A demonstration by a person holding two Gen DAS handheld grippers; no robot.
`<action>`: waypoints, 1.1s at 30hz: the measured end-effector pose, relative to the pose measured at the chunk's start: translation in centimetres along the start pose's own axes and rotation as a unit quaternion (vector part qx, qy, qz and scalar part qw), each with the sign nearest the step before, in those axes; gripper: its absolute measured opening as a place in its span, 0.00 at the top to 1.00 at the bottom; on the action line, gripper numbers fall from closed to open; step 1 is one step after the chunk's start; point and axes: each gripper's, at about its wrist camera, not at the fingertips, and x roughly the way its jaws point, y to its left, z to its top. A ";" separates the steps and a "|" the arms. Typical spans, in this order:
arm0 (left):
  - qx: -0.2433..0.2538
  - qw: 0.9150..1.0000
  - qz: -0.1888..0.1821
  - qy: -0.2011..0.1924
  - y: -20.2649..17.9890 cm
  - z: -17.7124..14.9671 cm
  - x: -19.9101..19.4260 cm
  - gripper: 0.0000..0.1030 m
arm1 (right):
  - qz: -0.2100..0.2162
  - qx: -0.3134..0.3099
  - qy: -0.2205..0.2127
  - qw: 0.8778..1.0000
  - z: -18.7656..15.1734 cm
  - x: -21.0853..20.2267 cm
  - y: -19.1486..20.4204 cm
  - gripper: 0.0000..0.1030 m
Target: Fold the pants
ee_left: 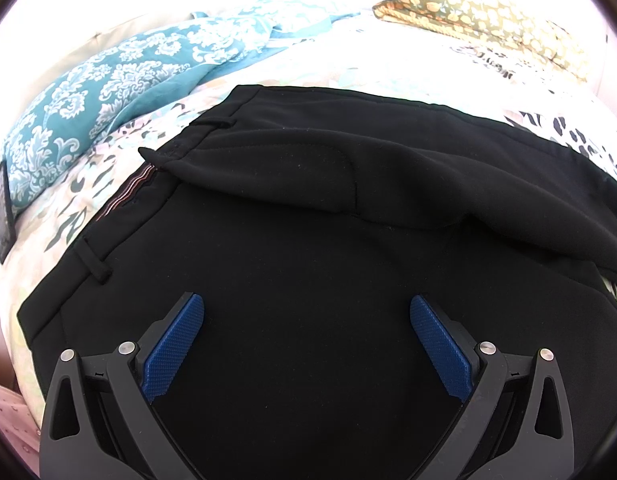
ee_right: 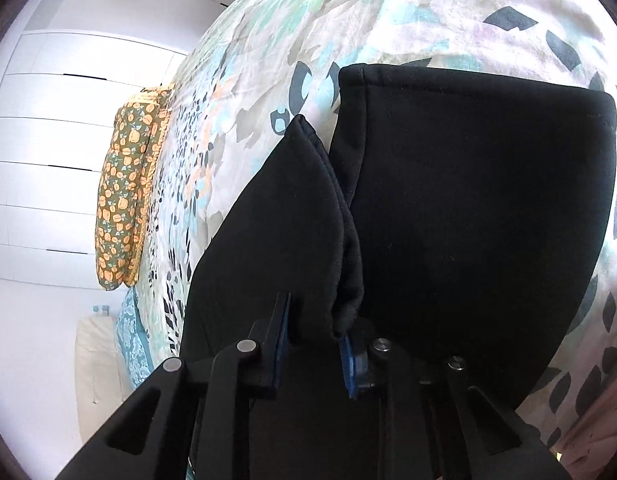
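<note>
Black pants (ee_left: 308, 240) lie on a bed with a floral sheet (ee_left: 88, 184). In the left wrist view the waistband with belt loops is at the left, and one side is folded over the other. My left gripper (ee_left: 307, 312) is open just above the lower waist part, its blue pads (ee_left: 176, 344) wide apart and holding nothing. In the right wrist view the leg ends (ee_right: 468, 200) lie on the sheet (ee_right: 348, 20). My right gripper (ee_right: 314, 320) is shut on a raised fold of the nearer pant leg (ee_right: 276, 220).
A teal patterned blanket (ee_left: 120, 76) lies bunched at the bed's far left. An olive pillow with orange fruit print (ee_left: 468, 12) lies at the bed's far edge and also shows in the right wrist view (ee_right: 124, 196). White wardrobe doors (ee_right: 48, 140) stand beyond the bed.
</note>
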 end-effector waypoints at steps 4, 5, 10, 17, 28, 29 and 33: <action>0.000 1.000 0.000 -0.001 0.0 0.0 0.0 0.00 | -0.017 -0.045 -0.013 0.999 0.4 -0.3 1.3 0.88; 0.000 1.000 0.000 -0.001 0.0 0.0 0.0 0.00 | -0.025 -0.085 -0.018 0.996 0.4 -0.7 2.5 0.89; 0.003 1.000 0.003 0.009 -0.2 0.1 -0.1 0.00 | 0.005 -0.283 -0.046 0.958 -2.3 -5.5 9.7 0.89; -0.009 0.991 -0.088 0.102 -1.0 2.2 -2.0 0.01 | 0.090 -0.372 -0.068 0.921 -5.7 -12.2 13.3 0.89; -0.050 0.950 -0.253 0.177 -9.5 14.7 0.9 0.01 | 0.163 -0.407 -0.067 0.896 -7.4 -17.3 13.2 0.90; -0.064 0.947 -0.251 0.191 -10.0 14.9 1.8 0.01 | 0.174 -0.408 -0.067 0.894 -7.6 -17.8 13.1 0.90; -0.113 0.937 -0.231 0.235 -10.7 14.3 5.1 0.01 | 0.203 -0.427 -0.063 0.879 -8.8 -20.0 13.0 0.90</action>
